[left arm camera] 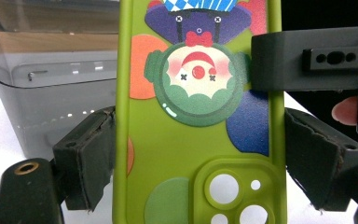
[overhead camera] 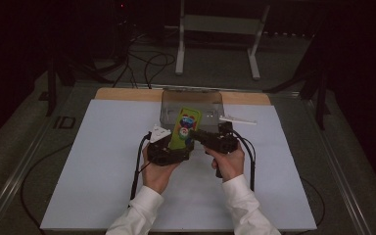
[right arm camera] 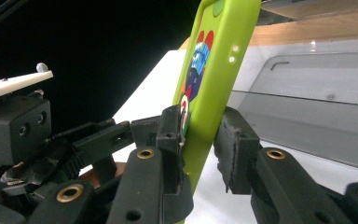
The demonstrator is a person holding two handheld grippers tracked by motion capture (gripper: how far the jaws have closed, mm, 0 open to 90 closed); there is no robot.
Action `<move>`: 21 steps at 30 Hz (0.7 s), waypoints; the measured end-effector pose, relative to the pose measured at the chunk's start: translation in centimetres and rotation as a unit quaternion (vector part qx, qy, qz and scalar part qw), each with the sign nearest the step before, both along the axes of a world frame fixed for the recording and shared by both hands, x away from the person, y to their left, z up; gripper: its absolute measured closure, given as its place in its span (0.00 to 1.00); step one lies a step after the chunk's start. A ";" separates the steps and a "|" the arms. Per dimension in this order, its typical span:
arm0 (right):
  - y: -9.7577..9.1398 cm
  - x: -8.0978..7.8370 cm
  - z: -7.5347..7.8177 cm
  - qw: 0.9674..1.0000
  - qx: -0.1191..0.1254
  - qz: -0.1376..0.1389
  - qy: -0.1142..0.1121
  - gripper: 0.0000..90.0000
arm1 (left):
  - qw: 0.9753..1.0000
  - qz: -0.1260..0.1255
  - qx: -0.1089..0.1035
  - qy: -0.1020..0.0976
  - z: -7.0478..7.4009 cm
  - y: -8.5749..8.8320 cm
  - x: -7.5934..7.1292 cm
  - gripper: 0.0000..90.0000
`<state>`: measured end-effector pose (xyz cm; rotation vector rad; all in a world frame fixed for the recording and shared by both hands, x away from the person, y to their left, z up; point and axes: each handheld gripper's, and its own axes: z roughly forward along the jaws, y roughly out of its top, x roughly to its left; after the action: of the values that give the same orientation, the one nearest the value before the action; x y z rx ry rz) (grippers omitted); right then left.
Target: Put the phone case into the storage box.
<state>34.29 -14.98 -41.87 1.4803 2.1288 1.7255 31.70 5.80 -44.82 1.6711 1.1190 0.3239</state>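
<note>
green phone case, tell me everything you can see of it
The green phone case is lime, looks like soft rubbery plastic, and carries a cartoon clown print with orange, blue and purple blobs. A raised camera block has round cutouts, and one side edge has two small holes. It is held off the white table, in front of a clear grey bin. The left gripper clamps its side edges; the right gripper straddles one edge, one pad touching its printed face.
</note>
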 end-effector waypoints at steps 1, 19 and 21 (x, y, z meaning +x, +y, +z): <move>0.1 0.0 0.0 1.000 -0.001 0.001 0.000 0.80 | 1.000 0.000 -0.003 0.001 0.0 0.0 0.0 0.18; 0.8 0.3 -0.4 1.000 -0.004 -0.004 0.023 0.86 | 0.999 0.007 -0.041 0.035 -0.6 -0.4 0.2 0.18; 1.0 0.2 -0.3 1.000 -0.017 -0.004 0.019 0.86 | 0.998 0.004 -0.043 0.038 -0.7 -0.4 0.3 0.18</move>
<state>34.50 -14.02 -42.13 1.5234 2.1558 1.6628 32.00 5.39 -45.48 1.6150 1.1803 0.2173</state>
